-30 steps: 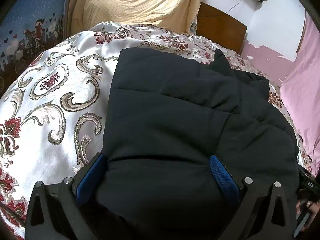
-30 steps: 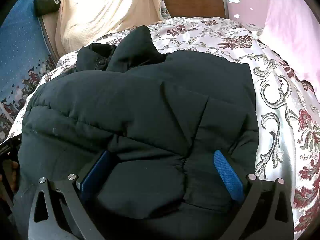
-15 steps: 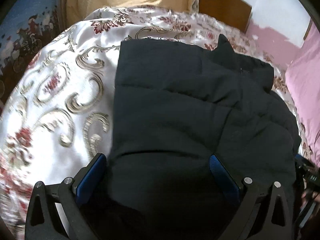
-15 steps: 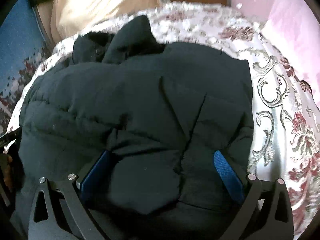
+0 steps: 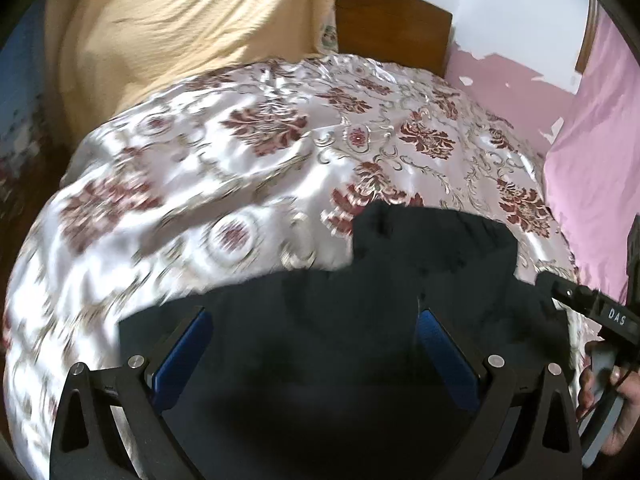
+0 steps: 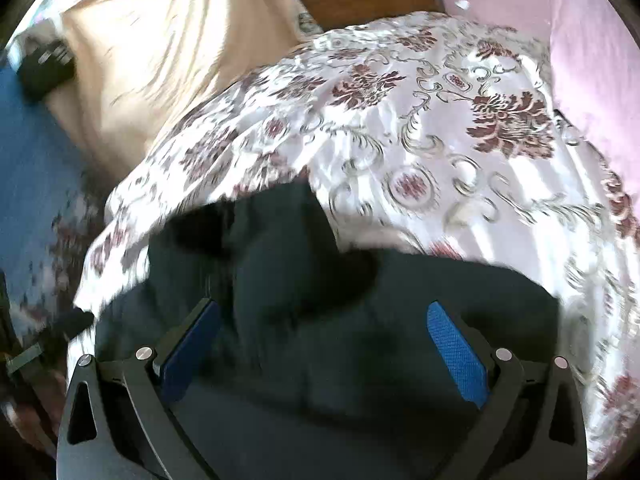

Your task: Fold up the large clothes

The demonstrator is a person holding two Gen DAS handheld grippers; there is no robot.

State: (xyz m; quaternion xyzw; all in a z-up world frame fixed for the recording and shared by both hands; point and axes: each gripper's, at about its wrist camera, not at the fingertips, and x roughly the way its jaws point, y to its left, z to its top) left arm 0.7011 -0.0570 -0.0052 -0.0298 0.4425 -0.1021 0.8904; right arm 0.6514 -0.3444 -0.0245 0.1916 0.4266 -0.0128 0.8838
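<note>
While spread wide, both hand-held grippers (image 5: 314,346) (image 6: 322,338) overlie jacket (image 5: 400,280).

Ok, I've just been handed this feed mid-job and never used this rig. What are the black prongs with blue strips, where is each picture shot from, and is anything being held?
No robot arm here: a person carries a two-finger gripper in each hand. Each picture comes from a fisheye camera on one gripper, looking forward along its fingers, so the black prongs with blue pads are that gripper's own fingers. One view shows the left gripper, the other the right gripper. Both stand wide open over a black padded jacket lying on a bed with a white floral bedspread. Nothing is pinched; the pads sit apart with the fabric between them. At the left view's right edge you see the person's hand on the other gripper's handle. Both pictures are motion-blurred.
</note>
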